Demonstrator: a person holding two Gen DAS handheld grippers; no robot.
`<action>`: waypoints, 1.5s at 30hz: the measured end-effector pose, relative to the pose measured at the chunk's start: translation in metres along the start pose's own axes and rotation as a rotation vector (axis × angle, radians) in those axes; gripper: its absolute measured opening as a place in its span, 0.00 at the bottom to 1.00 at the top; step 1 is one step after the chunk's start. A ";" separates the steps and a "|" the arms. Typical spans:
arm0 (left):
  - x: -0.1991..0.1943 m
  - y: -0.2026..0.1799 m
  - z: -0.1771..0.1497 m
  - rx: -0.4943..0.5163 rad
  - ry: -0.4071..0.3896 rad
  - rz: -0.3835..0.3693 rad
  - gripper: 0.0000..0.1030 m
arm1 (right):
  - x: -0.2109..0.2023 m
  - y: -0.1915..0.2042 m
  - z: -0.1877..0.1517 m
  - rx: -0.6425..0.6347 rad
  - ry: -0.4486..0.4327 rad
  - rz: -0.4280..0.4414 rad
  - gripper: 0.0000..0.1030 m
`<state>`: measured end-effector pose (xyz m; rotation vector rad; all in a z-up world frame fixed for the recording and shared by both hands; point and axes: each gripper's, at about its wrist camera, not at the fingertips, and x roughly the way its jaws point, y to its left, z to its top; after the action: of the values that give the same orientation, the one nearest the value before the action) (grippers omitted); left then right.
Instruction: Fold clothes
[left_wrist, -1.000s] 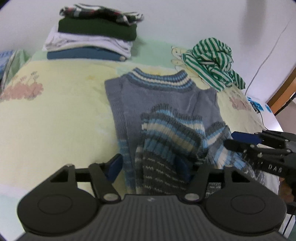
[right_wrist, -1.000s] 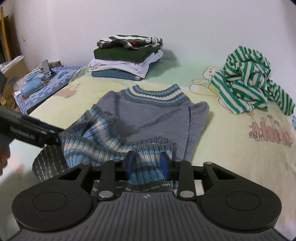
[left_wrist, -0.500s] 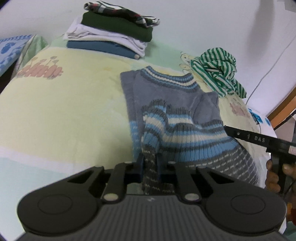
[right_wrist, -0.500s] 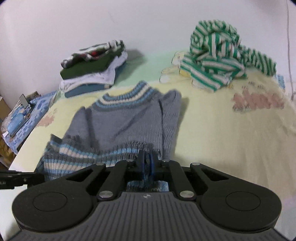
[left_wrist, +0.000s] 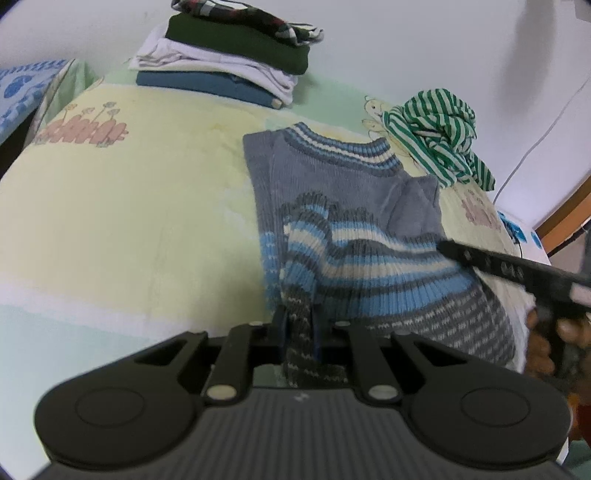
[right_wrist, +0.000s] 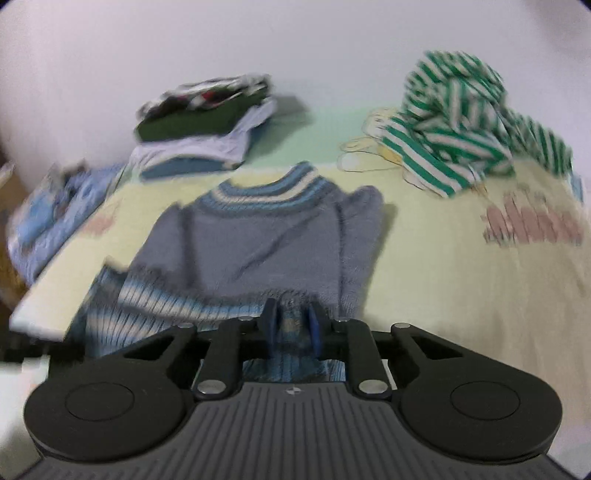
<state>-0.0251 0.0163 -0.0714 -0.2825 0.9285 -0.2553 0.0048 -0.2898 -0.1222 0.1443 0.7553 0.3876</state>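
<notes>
A grey knitted sweater (left_wrist: 332, 177) with blue and cream stripes lies on the bed, collar toward the wall, its striped lower part folded up over the body. My left gripper (left_wrist: 298, 326) is shut on a bunched piece of the striped hem. In the right wrist view the sweater (right_wrist: 266, 236) is blurred. My right gripper (right_wrist: 291, 325) has the other end of the hem between its pads, which still touch the knit while the jaws are opening. The right gripper's finger (left_wrist: 498, 264) and the hand (left_wrist: 546, 347) holding it show at the right of the left wrist view.
A stack of folded clothes (left_wrist: 229, 62) sits at the back left by the wall. A crumpled green-and-white striped garment (left_wrist: 439, 136) lies at the back right. The yellow-green bed sheet (left_wrist: 129, 206) spreads left of the sweater. A blue patterned cloth (right_wrist: 55, 214) lies beside the bed.
My left gripper went from open to shut on the hem. The striped lower part got drawn out wider between the two grippers. The right gripper's pads stand slightly wider than half a second ago.
</notes>
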 end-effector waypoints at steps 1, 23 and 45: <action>0.000 0.000 -0.001 0.003 0.003 0.001 0.10 | 0.001 0.000 0.002 0.003 0.001 0.000 0.18; 0.004 -0.062 0.013 0.272 -0.108 -0.058 0.36 | -0.054 0.058 -0.038 -0.282 -0.005 0.055 0.22; -0.024 -0.039 -0.008 0.252 -0.115 -0.027 0.62 | -0.109 -0.006 -0.062 0.053 0.040 0.079 0.39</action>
<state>-0.0493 -0.0135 -0.0442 -0.0767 0.7703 -0.3739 -0.1087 -0.3392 -0.0989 0.2167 0.8018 0.4466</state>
